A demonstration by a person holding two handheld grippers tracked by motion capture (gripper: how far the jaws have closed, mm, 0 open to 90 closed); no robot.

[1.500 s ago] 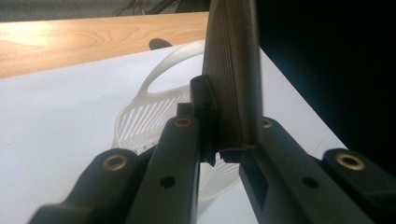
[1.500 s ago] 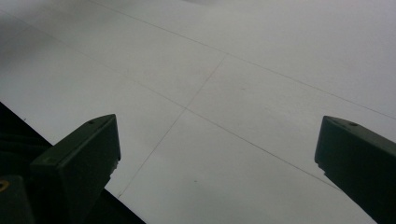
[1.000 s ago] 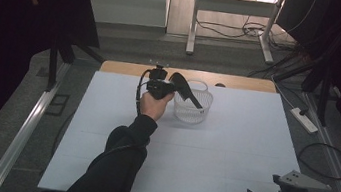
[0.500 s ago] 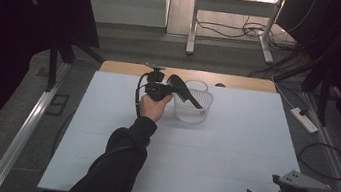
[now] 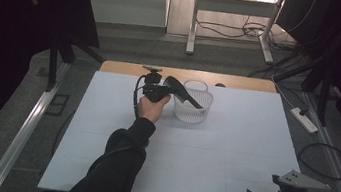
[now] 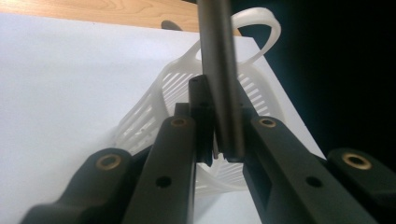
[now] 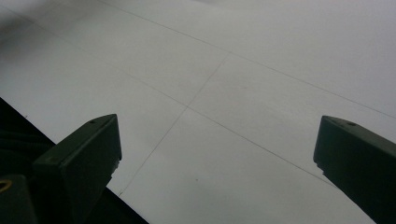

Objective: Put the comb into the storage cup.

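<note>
Barely shifted since a second ago, the left tongs (image 5: pixel 171 83) stay clamped on a dark long tool (image 5: pixel 189 98), its far end dipping into the white basket (image 5: pixel 191 115) at the far side of the table (image 5: pixel 231 150). The right tongs (image 5: pixel 262 188) wait open and empty near the front corner; letting the tool go into the basket looks like the part left to do

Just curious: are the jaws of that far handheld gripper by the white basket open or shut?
Shut: the left gripper has its jaws clamped on a dark grey metal rod over the white slatted plastic basket.
</note>
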